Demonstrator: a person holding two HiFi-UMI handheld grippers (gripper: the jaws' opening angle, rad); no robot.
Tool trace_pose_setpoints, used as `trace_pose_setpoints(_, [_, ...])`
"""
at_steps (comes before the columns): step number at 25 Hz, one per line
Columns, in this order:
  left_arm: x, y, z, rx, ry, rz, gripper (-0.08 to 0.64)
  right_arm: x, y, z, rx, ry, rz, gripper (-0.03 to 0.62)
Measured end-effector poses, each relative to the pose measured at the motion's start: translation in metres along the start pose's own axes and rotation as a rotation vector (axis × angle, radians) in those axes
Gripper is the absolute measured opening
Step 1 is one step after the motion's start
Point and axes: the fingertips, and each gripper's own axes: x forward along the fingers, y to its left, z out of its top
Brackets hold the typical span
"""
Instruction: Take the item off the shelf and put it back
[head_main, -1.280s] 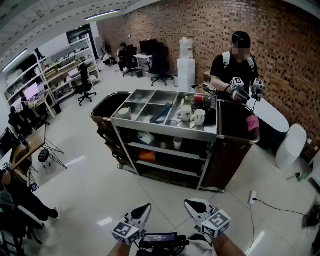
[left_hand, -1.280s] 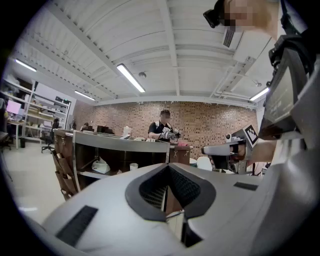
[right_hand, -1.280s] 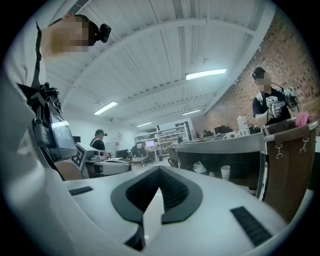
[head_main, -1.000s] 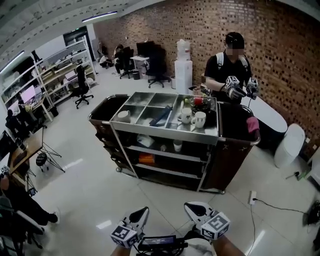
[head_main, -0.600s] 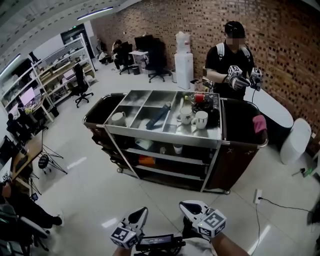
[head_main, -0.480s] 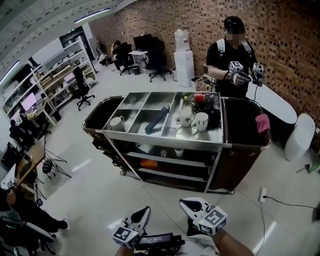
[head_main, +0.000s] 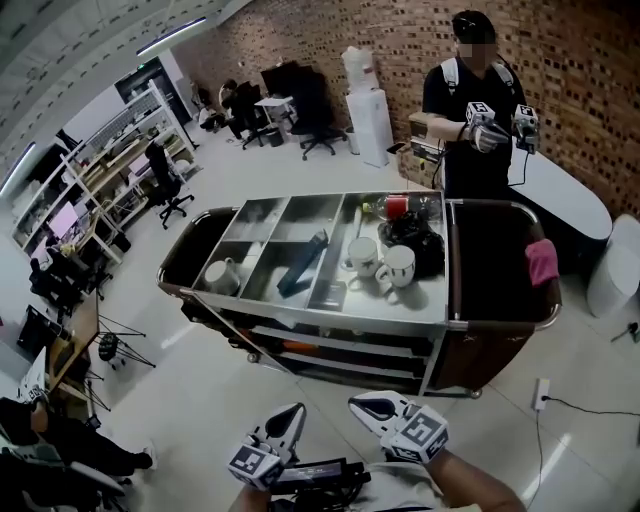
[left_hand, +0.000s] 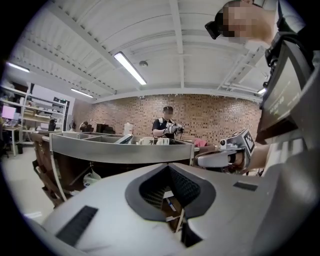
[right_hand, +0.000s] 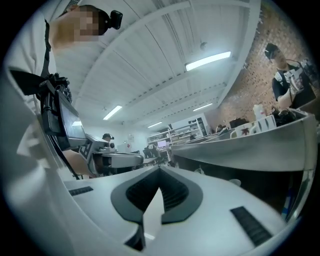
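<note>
A steel service cart (head_main: 330, 315) stands in front of me. Its top tray holds two white mugs (head_main: 362, 256) (head_main: 398, 266), a third mug (head_main: 222, 275) at the left, a blue item (head_main: 300, 265), a red-capped bottle (head_main: 405, 205) and a black bag (head_main: 422, 240). The tray hides most of the lower shelves (head_main: 330, 355). My left gripper (head_main: 287, 422) and right gripper (head_main: 374, 407) hang low by my body, short of the cart, both shut and empty. The left gripper view shows the shut left gripper (left_hand: 169, 168) facing the cart's side (left_hand: 120, 149). In its own view the right gripper (right_hand: 160, 170) is also shut.
Another person (head_main: 478, 110) with grippers stands behind the cart beside a white table (head_main: 560, 195). A pink cloth (head_main: 543, 262) lies in the cart's dark right bag. A water dispenser (head_main: 362, 100), office chairs (head_main: 165, 185) and wall racks (head_main: 110, 150) lie farther back.
The cart has come closer and I see its top more from above. Both grippers stay low and shut, with nothing taken hold of.
</note>
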Motion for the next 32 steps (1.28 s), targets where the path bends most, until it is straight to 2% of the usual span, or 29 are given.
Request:
trace_pose_setpoints(5, [0.021, 0.017, -0.001, -0.005, -0.003, 0.018, 0.011, 0.009, -0.019, 0.005, -0.009, 0.0, 0.034, 0.005])
trace_pose_setpoints(10, [0.036, 0.02, 0.011, -0.026, -0.002, -0.007, 0.011, 0.017, -0.031, 0.004, -0.009, 0.029, 0.01, 0.005])
trace_pose_setpoints(20, [0.037, 0.05, 0.002, -0.044, 0.021, -0.063, 0.011, 0.044, -0.053, -0.013, 0.014, 0.061, -0.121, 0.005])
trace_pose_setpoints(25, [0.042, 0.06, -0.019, -0.04, 0.033, -0.083, 0.011, 0.054, -0.084, -0.04, 0.046, 0.104, -0.207, 0.011])
trace_pose_setpoints(32, [0.046, 0.063, -0.027, -0.078, 0.051, -0.091, 0.011, 0.071, -0.119, -0.074, 0.044, 0.14, -0.271, 0.026])
